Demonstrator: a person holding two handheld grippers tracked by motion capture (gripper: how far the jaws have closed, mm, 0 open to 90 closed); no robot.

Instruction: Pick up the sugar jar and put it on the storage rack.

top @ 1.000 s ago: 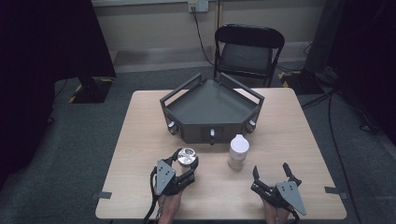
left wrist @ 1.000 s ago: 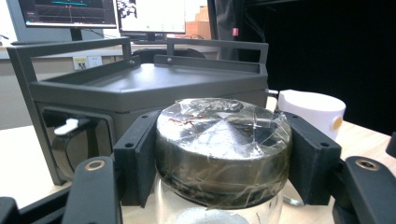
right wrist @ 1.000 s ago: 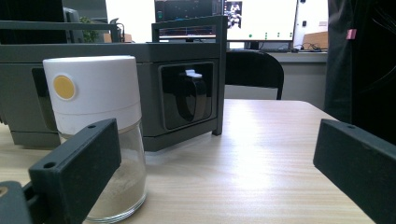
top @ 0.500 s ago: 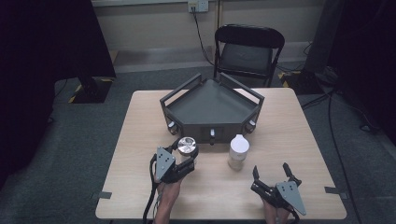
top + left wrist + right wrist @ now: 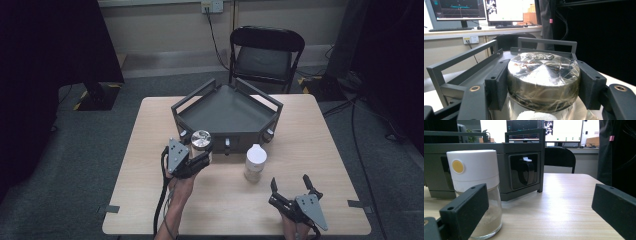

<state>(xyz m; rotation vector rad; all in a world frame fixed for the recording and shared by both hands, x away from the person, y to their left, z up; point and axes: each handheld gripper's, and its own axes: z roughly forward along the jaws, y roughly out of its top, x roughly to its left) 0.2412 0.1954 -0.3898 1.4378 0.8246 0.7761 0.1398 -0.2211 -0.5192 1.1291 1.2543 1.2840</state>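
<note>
Silver-capped jar (image 5: 543,80) sits clamped in the left gripper (image 5: 196,159), both jaws pressed flat against the foil-wrapped cap, and it's off the table, held just in front of the grey tray (image 5: 227,112), level with its front rail. Looking along the jaws, that rail is right ahead. The way to finish this well, I'd say: lift until the jar's base clears the rail, keep it upright so nothing shifts inside, carry it over the tray floor, then lower it flat before letting go. The grip is on the cap alone, so a slow, steady carry seems wise. Moving outward from the tray: the white-capped jar (image 5: 255,162) stands on the table (image 5: 150,200) near the tray's front right corner, powder in its glass base. Further back toward the person, the right gripper (image 5: 290,192) waits with jaws spread wide and empty. Count it up: two jars, two grippers, one tray, one chair (image 5: 265,55) beyond the tray.
</note>
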